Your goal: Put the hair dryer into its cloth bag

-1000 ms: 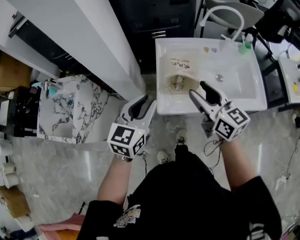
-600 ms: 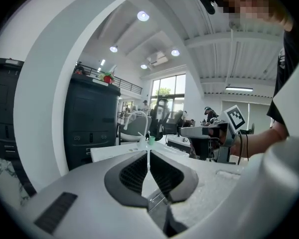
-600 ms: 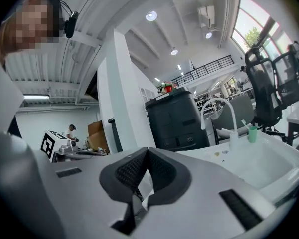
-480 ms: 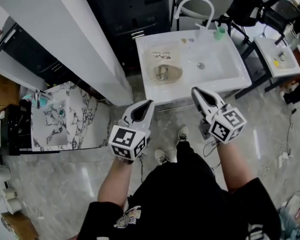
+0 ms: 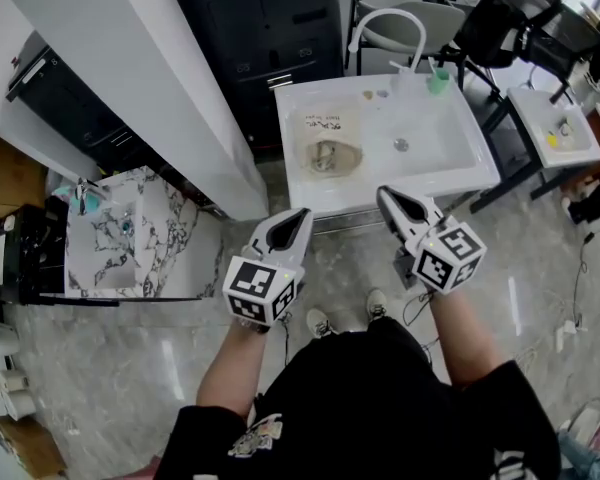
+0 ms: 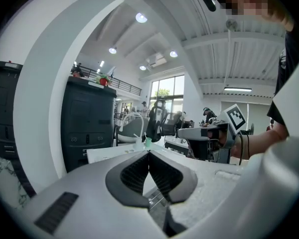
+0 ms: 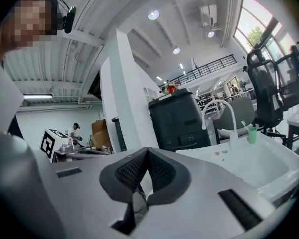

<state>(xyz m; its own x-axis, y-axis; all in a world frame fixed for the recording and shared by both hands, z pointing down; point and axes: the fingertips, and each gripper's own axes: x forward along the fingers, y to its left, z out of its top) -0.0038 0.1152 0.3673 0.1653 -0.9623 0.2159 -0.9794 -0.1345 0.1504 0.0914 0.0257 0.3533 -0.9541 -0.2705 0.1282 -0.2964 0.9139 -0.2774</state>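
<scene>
A beige cloth bag (image 5: 326, 140) with print on it lies in the left part of a white sink (image 5: 450, 158). Its round mouth faces me and something greyish shows inside; I cannot tell what it is. My left gripper (image 5: 302, 211) hangs over the floor just short of the sink's front edge, shut and empty. My right gripper (image 5: 382, 192) is also shut and empty, beside the front rim. In the left gripper view the jaws (image 6: 149, 156) meet with nothing between them. The right gripper view shows the same (image 7: 147, 153).
A white curved tap (image 5: 398, 26) and a green cup (image 5: 439, 80) stand at the sink's back. A white pillar (image 5: 160, 78) rises at left, with a marble-patterned basin (image 5: 115, 233) beyond it. A dark cabinet (image 5: 270, 28) stands behind. Another small sink (image 5: 548, 118) sits at right.
Both grippers have closed from open and drawn back from the sink toward me. The bag stays in the sink.
</scene>
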